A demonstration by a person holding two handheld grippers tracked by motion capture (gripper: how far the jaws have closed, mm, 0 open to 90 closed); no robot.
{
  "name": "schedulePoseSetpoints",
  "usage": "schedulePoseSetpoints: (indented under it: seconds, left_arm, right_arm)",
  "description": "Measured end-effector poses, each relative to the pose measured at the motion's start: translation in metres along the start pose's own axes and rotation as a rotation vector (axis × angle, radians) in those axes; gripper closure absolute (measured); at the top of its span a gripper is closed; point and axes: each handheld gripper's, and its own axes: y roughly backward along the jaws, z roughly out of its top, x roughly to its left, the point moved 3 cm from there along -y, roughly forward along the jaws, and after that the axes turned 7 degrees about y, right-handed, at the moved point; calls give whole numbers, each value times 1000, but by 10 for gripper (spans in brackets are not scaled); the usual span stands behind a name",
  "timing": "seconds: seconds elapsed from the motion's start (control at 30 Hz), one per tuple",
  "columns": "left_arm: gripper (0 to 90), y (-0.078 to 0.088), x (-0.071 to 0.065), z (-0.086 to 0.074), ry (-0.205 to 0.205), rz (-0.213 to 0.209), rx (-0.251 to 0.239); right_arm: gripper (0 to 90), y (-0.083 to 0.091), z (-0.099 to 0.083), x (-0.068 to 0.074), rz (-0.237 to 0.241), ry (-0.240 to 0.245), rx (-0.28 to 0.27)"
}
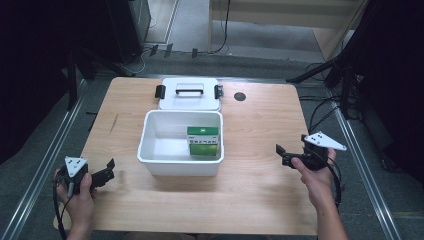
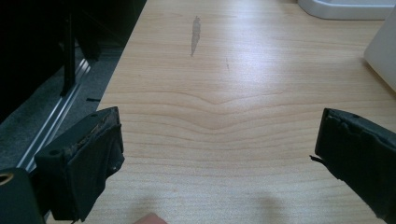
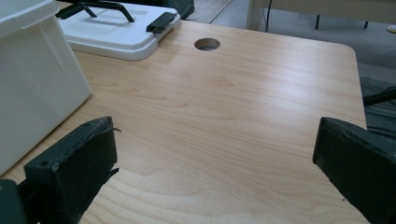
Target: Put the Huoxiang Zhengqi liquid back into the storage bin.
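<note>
The open white rectangular plastic bin stands at the centre of the light wooden table. Inside it, against the right-hand wall, a green-and-white cardboard carton stands upright. The white plastic lid with a black carry handle and black side latches lies flat on the table directly behind the bin, touching or nearly touching its far rim.

The left gripper rests low over the table's near-left corner, well apart from the bin; its jaws are spread wide with nothing between them, as the left gripper view confirms over bare wood. The right gripper is held to the right of the bin, pointing toward it, jaws likewise spread and empty.

Assessment: the carton appears already placed in the bin, so the loading step looks complete. The bin is not yet closed. The remaining work is judged to be lifting the lid, seating it on the rim and fastening both latches.
</note>
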Motion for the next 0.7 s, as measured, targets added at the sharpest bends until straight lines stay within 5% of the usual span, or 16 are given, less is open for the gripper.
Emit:
schedulePoseSetpoints:
  seconds: [0.7]
  left_arm:
    - [17, 0, 0, 0, -4, 4, -3]
  right_arm:
    - [0, 31, -65, -14, -57, -107, 2]
